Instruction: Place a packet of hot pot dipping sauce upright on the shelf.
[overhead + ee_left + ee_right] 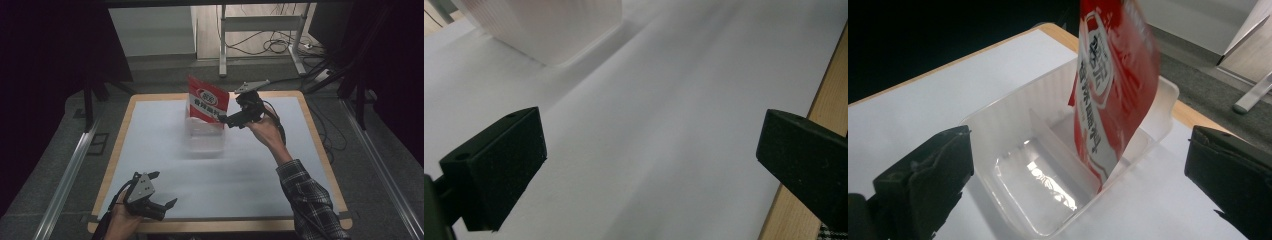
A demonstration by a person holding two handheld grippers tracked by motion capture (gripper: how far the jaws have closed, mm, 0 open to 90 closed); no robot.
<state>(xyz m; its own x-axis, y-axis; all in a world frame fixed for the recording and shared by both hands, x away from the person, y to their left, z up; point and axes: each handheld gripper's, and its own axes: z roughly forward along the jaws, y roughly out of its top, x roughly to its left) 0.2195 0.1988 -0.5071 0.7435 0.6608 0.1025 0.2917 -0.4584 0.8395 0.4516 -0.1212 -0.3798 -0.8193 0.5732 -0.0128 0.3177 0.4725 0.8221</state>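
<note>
**Right gripper view: jaws wide apart, red packet standing in the clear bin**

Right gripper view looks along the right gripper [1078, 180], whose two black jaws stand spread to the far edges of the frame with nothing between them. Straight ahead sits a clear plastic bin [1013, 110] on the white table cover [923, 95]. A thin divider wall [1063, 150] splits the bin in two compartments. The red and white packet [1110, 85] stands upright, slightly tilted, in the compartment farther from the camera, with its lower edge down inside the bin and its top well above the rim. It is blurred in this view. No jaw touches it.

From the high view, the right gripper [226, 120] hovers just beside the packet [207, 103], at its right side, held up off the table by the person's right hand [265, 131] in a plaid sleeve [310, 200]. The packet stands at the far end of the bin [204, 142], which lies near the middle of the table toward its far edge.

The left gripper [159, 192] rests low at the near left corner of the table, well apart from the bin, held in the left hand [122, 222]. Its jaws are also spread wide and empty; the left gripper view shows bare white cover between them, the bin's wall [554, 25] at the top of the frame, and the wooden table edge [829, 95] at the right.
</note>
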